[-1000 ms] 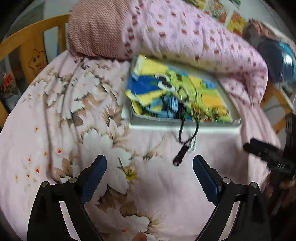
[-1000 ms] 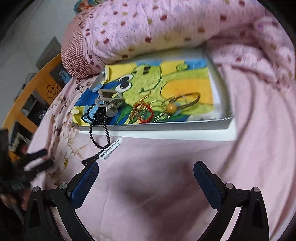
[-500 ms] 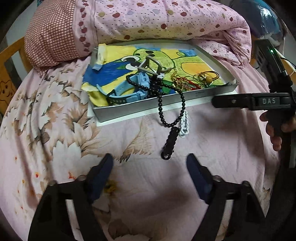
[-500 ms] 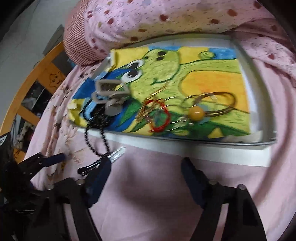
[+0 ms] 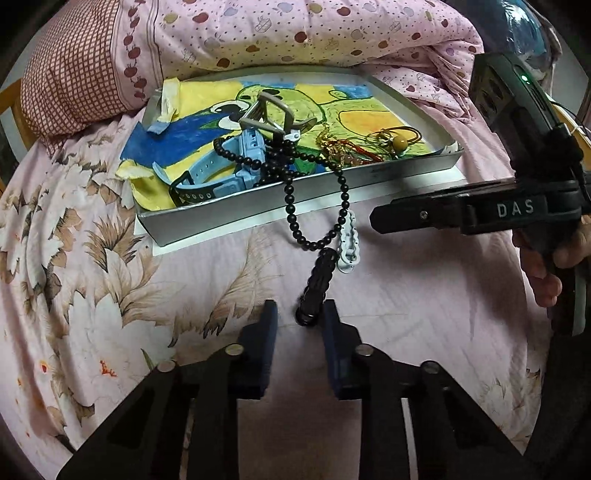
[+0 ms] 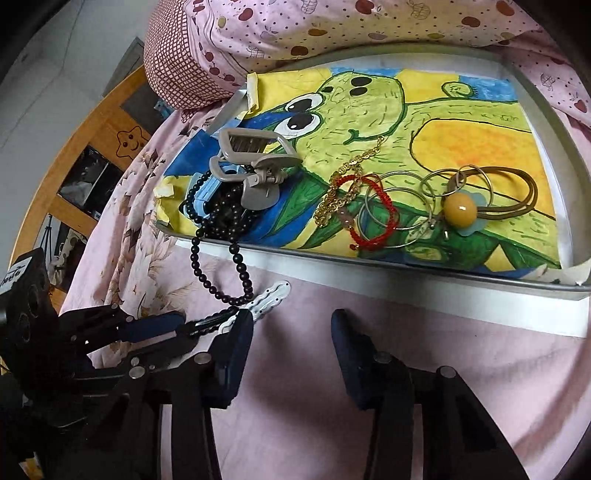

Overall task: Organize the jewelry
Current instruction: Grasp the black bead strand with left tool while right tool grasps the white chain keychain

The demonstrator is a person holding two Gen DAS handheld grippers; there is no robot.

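Note:
A metal tray (image 5: 258,210) lined with a frog drawing lies on the bed and holds jewelry. A black bead necklace (image 5: 290,206) hangs over its front rim. A black hair clip (image 5: 317,284) and a white hair clip (image 5: 349,243) lie on the sheet below it. My left gripper (image 5: 299,321) is half closed, its fingers either side of the black clip's near end, not clamped. My right gripper (image 6: 291,328) is open and empty, just right of the white clip (image 6: 269,295). In the tray lie a grey claw clip (image 6: 255,170), a blue watch (image 5: 221,170), a gold chain (image 6: 343,184), a red bracelet (image 6: 373,218), silver rings (image 6: 402,210) and a yellow bead hair tie (image 6: 460,210).
A rolled pink quilt (image 5: 295,33) lies behind the tray, with a checked pillow (image 5: 70,70) at its left. A wooden bed frame (image 6: 92,147) stands to the left. The floral sheet (image 5: 74,258) spreads on the left side.
Both grippers moved in toward the clips below the tray front. My left gripper's fingers narrowed from wide open around the black clip. The right gripper's opening also narrowed.

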